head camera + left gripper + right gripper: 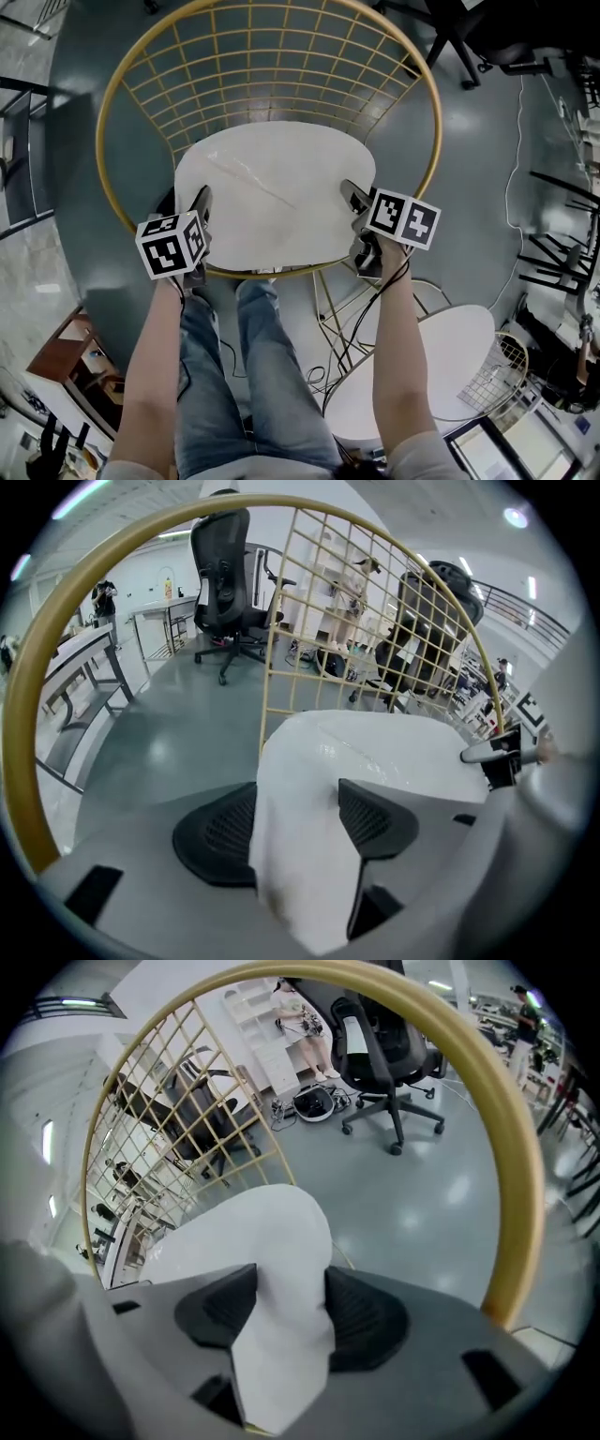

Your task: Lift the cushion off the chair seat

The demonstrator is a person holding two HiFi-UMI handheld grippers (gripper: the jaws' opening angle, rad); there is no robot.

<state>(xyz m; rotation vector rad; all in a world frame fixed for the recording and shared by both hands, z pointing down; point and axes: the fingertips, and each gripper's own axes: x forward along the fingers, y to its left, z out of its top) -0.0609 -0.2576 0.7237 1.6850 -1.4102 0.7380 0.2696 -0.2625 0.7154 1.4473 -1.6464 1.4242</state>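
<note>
Seat hidden
The seat of the chair (438, 127) is covered by the cushion (272, 192); the legs are partly concealed.

White cushion (272, 192): smooth and faintly shiny, like faux leather, with one fine crease across its skin. Behind it at twelve o'clock, the chair (281, 66) is thin metal wire inside a round metal hoop, gold-coloured with a satin sheen. At three o'clock the grey-green floor (469, 141) is polished and glossy enough to mirror lights. The left gripper (295, 829) has a matt grey plastic body, and its pads (216, 834) are black, ribbed and rubbery-looking. At six o'clock, trousers (225, 375) of blue denim cloth.
</note>
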